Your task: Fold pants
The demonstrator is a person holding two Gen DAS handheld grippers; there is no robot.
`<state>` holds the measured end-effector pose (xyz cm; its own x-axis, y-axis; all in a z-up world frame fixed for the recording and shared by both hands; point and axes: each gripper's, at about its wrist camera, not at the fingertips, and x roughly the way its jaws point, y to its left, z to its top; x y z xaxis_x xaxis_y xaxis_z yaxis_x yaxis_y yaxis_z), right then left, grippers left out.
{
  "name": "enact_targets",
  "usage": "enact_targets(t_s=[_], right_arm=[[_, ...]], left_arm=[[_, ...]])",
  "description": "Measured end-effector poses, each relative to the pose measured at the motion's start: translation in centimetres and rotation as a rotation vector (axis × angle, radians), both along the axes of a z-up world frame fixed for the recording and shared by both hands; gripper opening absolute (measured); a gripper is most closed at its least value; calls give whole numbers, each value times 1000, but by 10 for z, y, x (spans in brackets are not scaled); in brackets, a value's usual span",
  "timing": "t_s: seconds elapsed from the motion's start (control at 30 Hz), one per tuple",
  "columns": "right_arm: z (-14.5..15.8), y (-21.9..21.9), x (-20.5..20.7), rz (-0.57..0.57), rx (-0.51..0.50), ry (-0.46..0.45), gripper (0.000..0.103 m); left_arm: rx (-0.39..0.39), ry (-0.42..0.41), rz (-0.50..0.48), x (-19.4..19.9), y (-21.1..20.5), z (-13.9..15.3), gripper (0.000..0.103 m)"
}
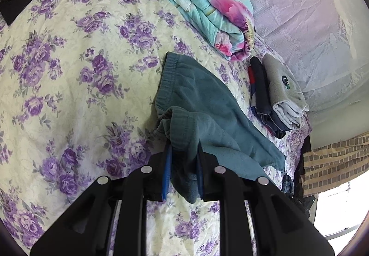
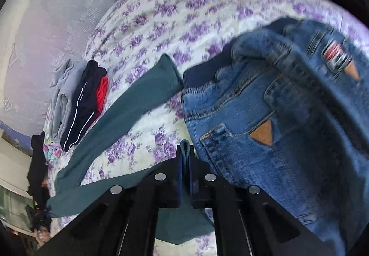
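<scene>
The soft teal-green fleece pants lie across the cream bedsheet printed with purple roses, waistband toward twelve o'clock in the left wrist view. The left gripper pinches a bunched fold of them between narrow jaws; the right gripper is clamped on a thin edge. A heap of blue denim jeans crowds in at three o'clock, its red patch too blurred to read. Folded grey and navy clothes sit at two o'clock, a turquoise-and-pink floral quilt at twelve.
</scene>
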<state>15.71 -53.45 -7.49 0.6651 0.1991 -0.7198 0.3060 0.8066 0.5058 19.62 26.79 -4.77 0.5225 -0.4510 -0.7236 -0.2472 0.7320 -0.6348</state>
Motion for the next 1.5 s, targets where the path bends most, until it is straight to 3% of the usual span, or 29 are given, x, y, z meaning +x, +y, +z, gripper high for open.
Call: enact_targets(t_s=[0.2,0.33,0.47,0.57,0.63,0.67,0.7,0.73,0.77,0.83,0.9,1.0,1.27,1.5], right_arm=[[65,-12,-5,9,2,-189,4],[99,-13,-42,59,-49,-322,4],[56,-17,-86,132,-67,-264,4],[7,-29,-123,79,-29,-168,5],[-9,-30,-141,59,-11,-145,5],[-10,-24,-148,65,-34,-137,11],[-7,-17,-150,69,-70,-128,25],[-2,-13,-152,67,-111,-125,40],[6,-10,-155,51,-151,-132,67],[17,-13,-159,24,-181,-160,67],[20,-23,-167,-13,-143,-175,67],[13,-25,-180,-17,-87,-172,67],[-22,-3,-208,-35,114,-148,67],[-51,5,-225,-54,435,-146,67]], left_arm=[[-63,-70,-4,9,4,37,17],[-59,-140,-45,-15,5,69,17],[-99,-56,-81,-50,20,44,17],[-153,59,-66,-78,38,2,18],[-205,112,-46,-91,46,-24,19],[-213,135,-34,-95,48,-34,19],[-207,141,-22,-97,49,-39,19],[-210,138,-17,-98,50,-42,19],[-219,126,-22,-98,49,-43,19],[-207,109,-26,-96,48,-40,20],[-174,106,-25,-94,46,-35,23],[-113,119,-14,-96,46,-30,40],[8,74,-6,-116,43,-22,42],[18,49,-5,-125,33,-28,47]])
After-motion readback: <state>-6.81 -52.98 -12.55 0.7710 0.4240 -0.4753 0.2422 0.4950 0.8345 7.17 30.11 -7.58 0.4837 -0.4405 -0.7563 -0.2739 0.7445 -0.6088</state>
